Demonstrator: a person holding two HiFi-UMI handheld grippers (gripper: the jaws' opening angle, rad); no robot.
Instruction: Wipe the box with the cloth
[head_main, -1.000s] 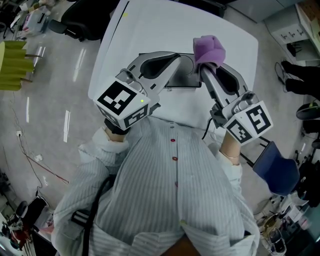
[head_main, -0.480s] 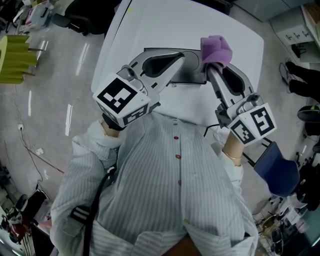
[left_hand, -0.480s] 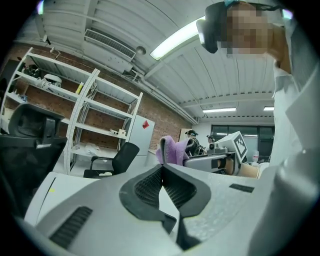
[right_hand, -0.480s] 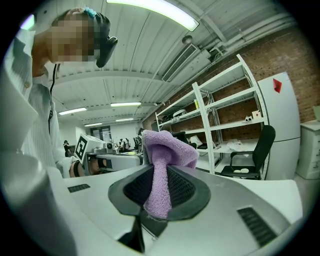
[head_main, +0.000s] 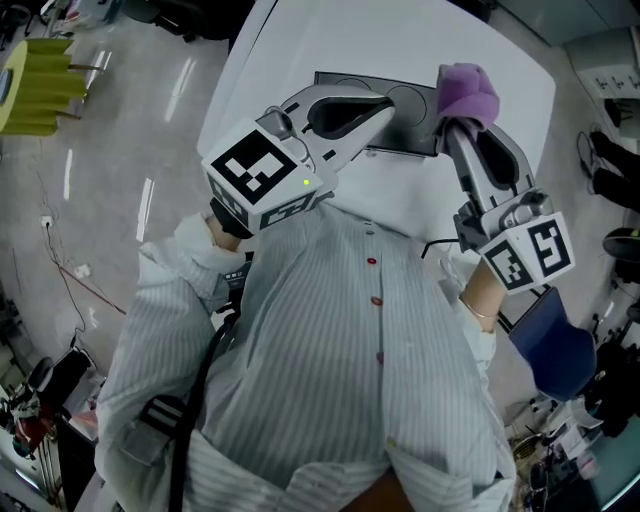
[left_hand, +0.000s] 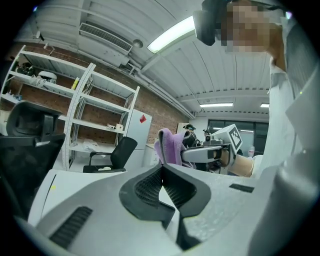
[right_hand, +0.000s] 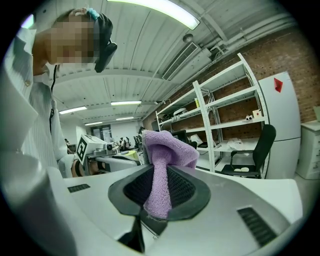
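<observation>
**Head view.** My left tool (head_main: 383, 108) and my right tool (head_main: 462, 125) both point toward 12 o'clock. They lie side by side over the near edge of the white table (head_main: 300, 45). Each carries its marker cube at the 6 o'clock end, above my striped shirt (head_main: 330, 380).

The box (head_main: 412, 112), a flat dark grey thing, lies on the table at 12 o'clock. In this view the tip of the left tool overlaps its middle, and the tip of the right tool overlaps its 3 o'clock end.

The purple cloth (head_main: 468, 88) sits bunched at the tip of the right tool. From here I cannot tell whether it touches the box.

**Left gripper view.** The jaws of my left tool (left_hand: 162, 167) are pressed together with nothing between them. Just past them, at 12 o'clock, the cloth (left_hand: 166, 145) shows on the end of the right tool.

**Right gripper view.** The jaws of my right tool (right_hand: 159, 175) are clamped on the cloth (right_hand: 167, 147). A narrow fold of it runs down between the ribbed pads, and the rest puffs out above the jaw tips. Behind, at 2 o'clock, stand metal shelves (right_hand: 225, 105) and a black office chair (right_hand: 252, 152).
</observation>
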